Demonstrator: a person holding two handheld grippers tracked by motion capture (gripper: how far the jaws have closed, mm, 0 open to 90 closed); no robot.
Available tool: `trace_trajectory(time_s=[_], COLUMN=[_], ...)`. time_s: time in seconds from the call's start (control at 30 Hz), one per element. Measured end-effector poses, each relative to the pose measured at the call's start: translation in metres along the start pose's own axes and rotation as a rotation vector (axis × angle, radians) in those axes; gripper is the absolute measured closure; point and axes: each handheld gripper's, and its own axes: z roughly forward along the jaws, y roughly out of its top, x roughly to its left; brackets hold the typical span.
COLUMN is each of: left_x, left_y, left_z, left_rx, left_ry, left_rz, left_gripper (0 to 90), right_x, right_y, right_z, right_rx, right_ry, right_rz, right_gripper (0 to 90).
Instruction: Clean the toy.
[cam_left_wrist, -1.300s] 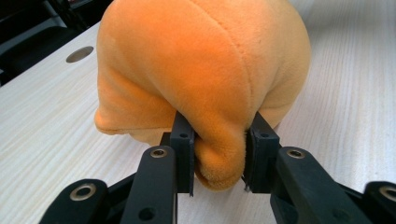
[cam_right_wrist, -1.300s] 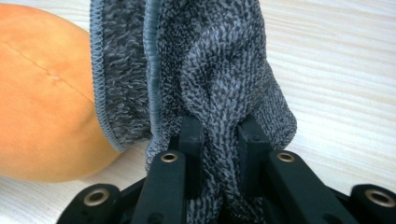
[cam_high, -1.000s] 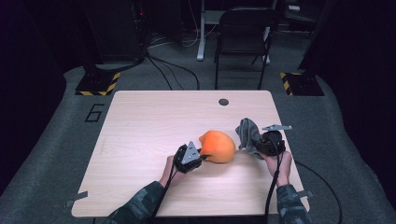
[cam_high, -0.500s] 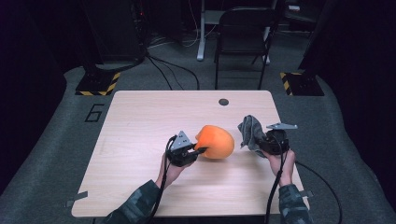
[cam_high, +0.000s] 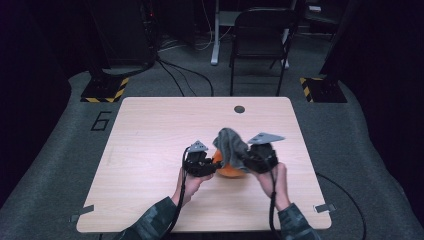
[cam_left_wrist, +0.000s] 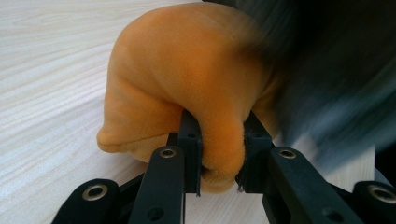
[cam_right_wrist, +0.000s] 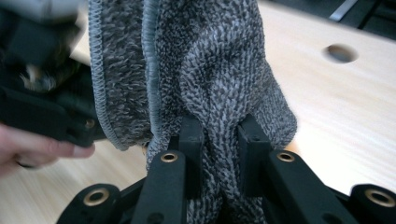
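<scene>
**Both grippers clamped: orange plush in your left, grey towel in your right**

Your left gripper (cam_left_wrist: 219, 149) has its jaws pinched narrow on a fold of the orange plush toy (cam_left_wrist: 187, 79). The soft fabric bulges out between and above the fingers (cam_left_wrist: 190, 135), and the rest of the toy's body sits just past the fingertips, low over the wooden table (cam_left_wrist: 51, 70). In the high view the left gripper (cam_high: 201, 162) sits at the toy's (cam_high: 231, 171) left side.

Your right gripper (cam_right_wrist: 218, 140) is closed tight on a bunch of grey terry towel (cam_right_wrist: 205, 65). The cloth is squeezed between the fingers (cam_right_wrist: 191, 140) and rises above them in thick folds, with a stitched hem hanging off to the left of the fingertips. In the high view the right gripper (cam_high: 261, 159) holds the towel (cam_high: 231, 144) so that it drapes over the top of the orange toy, which lies between your two grippers. Whether the towel actually rests on the toy you cannot tell. Beyond the right fingers lies a round hole (cam_right_wrist: 340, 52) in the tabletop.
</scene>
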Motion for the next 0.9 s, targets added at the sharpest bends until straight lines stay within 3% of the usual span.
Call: trace_trajectory(time_s=[0.07,0.1,0.13,0.23,0.33,0.43,0.63,0.73,0.9], left_x=[0.002,0.004,0.006,0.004,0.005,0.008,0.011,0.013,0.014], left_y=[-0.002,-0.004,-0.005,-0.004,-0.006,-0.006,-0.008,-0.008,-0.008], left_z=[0.001,0.003,0.004,0.005,0.005,0.005,0.006,0.007,0.007], left_rx=[0.020,0.015,0.015,0.011,0.004,0.001,0.000,0.004,0.000], left_ry=[0.012,0.007,-0.003,0.000,-0.006,-0.008,-0.021,-0.026,-0.025], left_rz=[0.003,-0.016,-0.025,-0.004,-0.017,-0.024,-0.031,-0.032,-0.040], left_gripper=[75.0,75.1,75.0,74.9,74.8,74.7,74.4,74.2,73.9], right_x=[0.008,0.008,0.005,-0.002,-0.008,-0.023,-0.049,-0.057,-0.074], right_y=[-0.006,-0.010,-0.012,-0.015,-0.019,-0.027,-0.043,-0.050,-0.069], right_z=[0.019,0.026,0.029,0.027,0.025,0.026,0.037,0.046,0.067], right_rx=[0.036,0.051,0.054,0.057,0.071,0.096,0.144,0.170,0.256], right_ry=[-0.051,-0.083,-0.078,-0.088,-0.109,-0.124,-0.145,-0.158,-0.186], right_rz=[-0.039,-0.049,-0.036,-0.033,-0.041,0.018,0.081,0.107,0.147], right_gripper=[75.5,75.6,75.6,75.6,75.7,75.6,75.5,75.5,75.2])
